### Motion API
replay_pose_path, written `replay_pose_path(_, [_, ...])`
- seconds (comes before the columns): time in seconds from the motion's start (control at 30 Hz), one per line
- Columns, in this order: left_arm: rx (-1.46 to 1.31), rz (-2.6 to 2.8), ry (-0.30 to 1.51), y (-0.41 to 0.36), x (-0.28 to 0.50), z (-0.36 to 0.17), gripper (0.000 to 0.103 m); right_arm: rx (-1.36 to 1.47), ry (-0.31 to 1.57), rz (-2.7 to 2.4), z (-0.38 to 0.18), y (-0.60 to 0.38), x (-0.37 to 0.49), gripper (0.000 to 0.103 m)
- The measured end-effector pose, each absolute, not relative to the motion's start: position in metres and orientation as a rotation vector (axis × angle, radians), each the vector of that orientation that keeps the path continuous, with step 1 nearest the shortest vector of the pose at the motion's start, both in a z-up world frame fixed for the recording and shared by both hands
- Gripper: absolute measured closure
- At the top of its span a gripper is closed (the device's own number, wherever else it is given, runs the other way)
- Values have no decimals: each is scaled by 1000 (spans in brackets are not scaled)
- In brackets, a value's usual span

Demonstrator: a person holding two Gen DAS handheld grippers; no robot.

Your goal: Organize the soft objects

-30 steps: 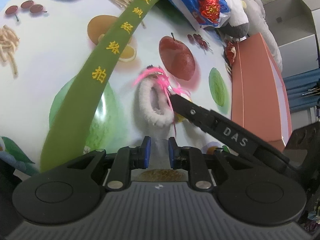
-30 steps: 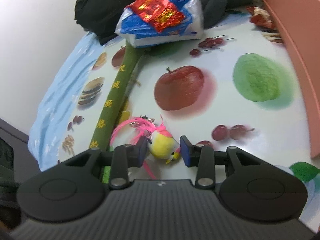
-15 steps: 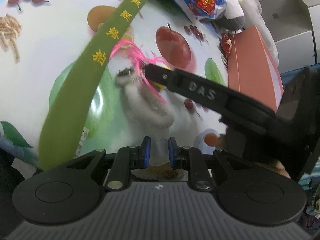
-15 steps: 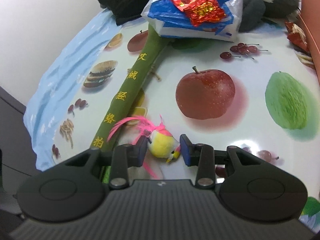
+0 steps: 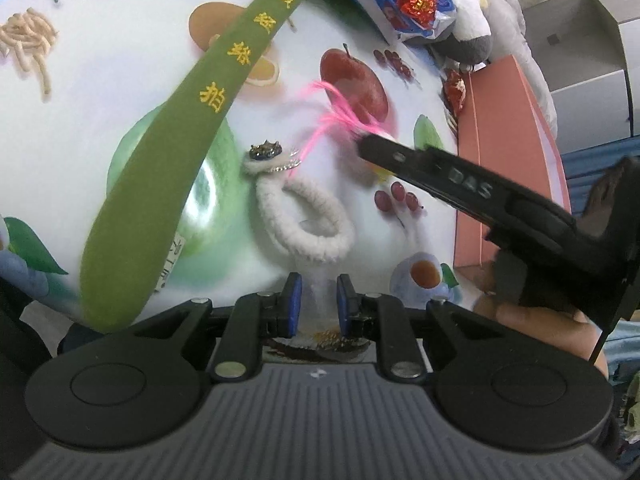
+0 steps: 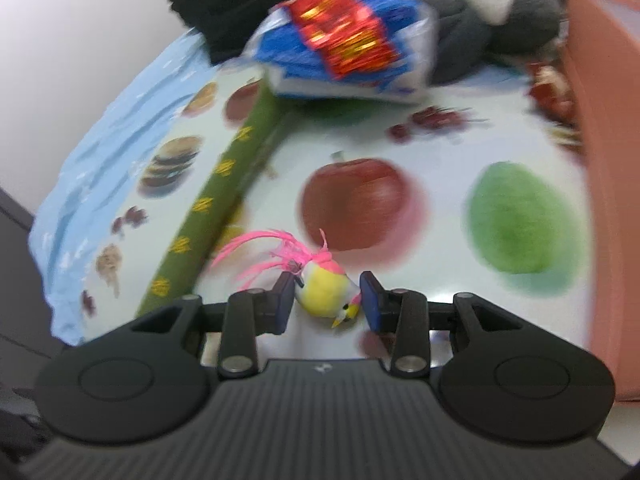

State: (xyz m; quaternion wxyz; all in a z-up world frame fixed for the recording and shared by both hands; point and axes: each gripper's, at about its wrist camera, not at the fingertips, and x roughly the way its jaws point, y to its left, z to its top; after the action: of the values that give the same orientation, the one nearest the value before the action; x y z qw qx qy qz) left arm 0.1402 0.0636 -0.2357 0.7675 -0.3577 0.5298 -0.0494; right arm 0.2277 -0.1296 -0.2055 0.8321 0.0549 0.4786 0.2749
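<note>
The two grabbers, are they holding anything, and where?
The right gripper squeezes the little yellow bird toy around its body. The left gripper pinches the fuzzy white loop by its near end.

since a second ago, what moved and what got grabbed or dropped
The right hand-held gripper, shut on the yellow bird toy, has carried it up and off toward the orange box. The left hand-held gripper keeps its grip on the white fuzzy ring, which shifted. Nothing was dropped; the green strap stayed put.

Fruit-print tablecloth (image 5: 100, 92) and boxes

Orange box (image 5: 508, 160) at three o'clock; grey cardboard box (image 5: 580, 40) at two o'clock beyond it.
</note>
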Motion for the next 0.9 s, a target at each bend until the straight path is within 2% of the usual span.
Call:
replay_pose_path(0.4, [-694, -111, 1101, 52, 145, -221, 81, 67, 1001, 469, -212, -176, 217, 62])
replay_pose_path(0.57, [-693, -100, 1103, 51, 142, -226, 81, 108, 1000, 456, -202, -179, 212, 50])
replay_pose_path(0.9, [-692, -101, 1103, 52, 141, -230, 81, 294, 1047, 616, -187, -164, 204, 50])
